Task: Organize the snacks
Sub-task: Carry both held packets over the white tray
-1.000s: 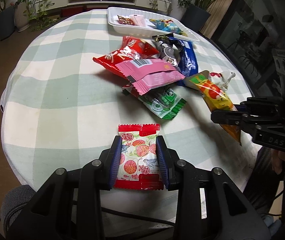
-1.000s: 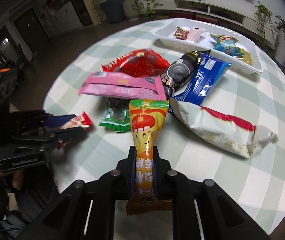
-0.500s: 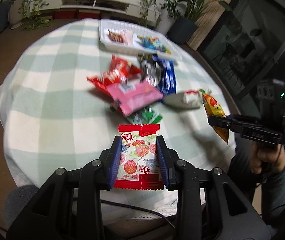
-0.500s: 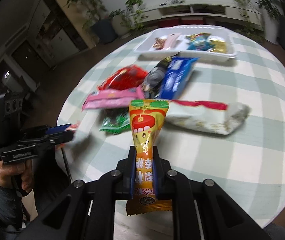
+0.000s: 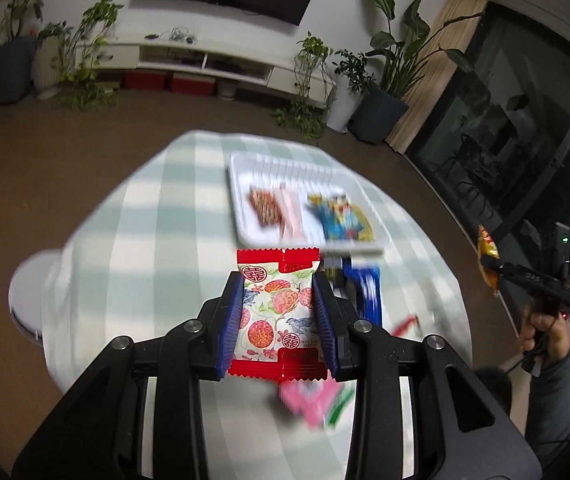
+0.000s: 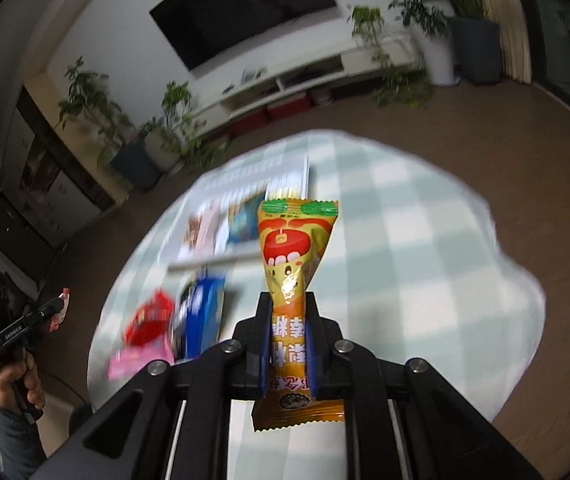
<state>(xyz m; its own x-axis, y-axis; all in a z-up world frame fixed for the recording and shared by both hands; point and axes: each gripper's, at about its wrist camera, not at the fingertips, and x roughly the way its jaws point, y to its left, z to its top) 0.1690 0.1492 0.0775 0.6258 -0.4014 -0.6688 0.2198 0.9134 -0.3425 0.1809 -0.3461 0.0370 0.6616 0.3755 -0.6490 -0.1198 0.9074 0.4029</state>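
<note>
Left hand-held gripper (image 5: 281, 316) gripping lychee packet (image 5: 279, 312), tray (image 5: 241, 208) beyond

A red-edged lychee-print packet (image 5: 279, 312) was held flat above the table. An orange-yellow pouch (image 6: 291, 276) stood pinched upright. 4 blurred snacks lay in the white tray (image 5: 241, 216).

Each camera sits close behind its own gripper, looking forward and down. The left view faces the table (image 5: 157, 248) from its near edge, the right from farther right. Both share the tray (image 5: 241, 216) and TV wall.
</note>
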